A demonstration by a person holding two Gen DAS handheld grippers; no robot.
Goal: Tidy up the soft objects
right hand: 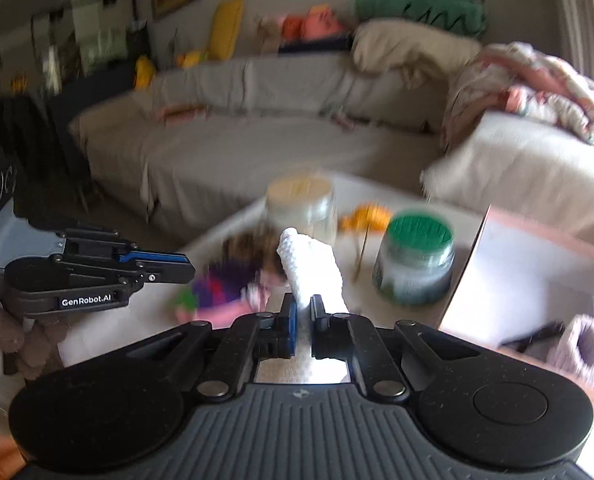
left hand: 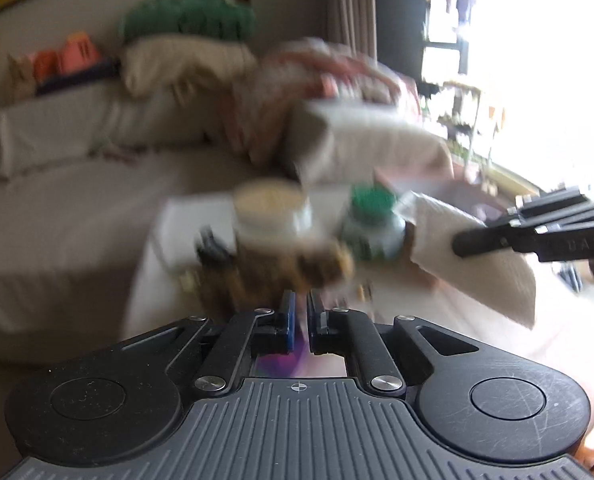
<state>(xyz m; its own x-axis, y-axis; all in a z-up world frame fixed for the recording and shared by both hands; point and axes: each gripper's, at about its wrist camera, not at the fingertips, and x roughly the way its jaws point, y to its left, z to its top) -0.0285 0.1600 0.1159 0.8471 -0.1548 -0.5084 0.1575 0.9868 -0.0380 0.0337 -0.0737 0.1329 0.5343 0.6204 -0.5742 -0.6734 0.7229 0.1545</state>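
My right gripper (right hand: 303,312) is shut on a white knitted sock-like piece (right hand: 309,264) that stands up from between its pads. In the left wrist view, the right gripper (left hand: 463,245) reaches in from the right edge. My left gripper (left hand: 301,312) has its jaws shut. A blurred doll with brown hair (left hand: 273,276) lies just ahead of its tips, and blur hides any contact. From the right wrist view, the left gripper (right hand: 189,269) is shut, next to the doll's purple and pink body (right hand: 225,284) on the white table (right hand: 225,232).
On the table stand a cream-lidded jar (right hand: 301,204), a green-lidded jar (right hand: 417,256) and an orange toy (right hand: 367,216). An open box (right hand: 537,272) at the right holds a pale knitted piece (right hand: 581,348). Behind is a grey sofa (right hand: 257,140) with pillows and a patterned blanket (right hand: 537,84).
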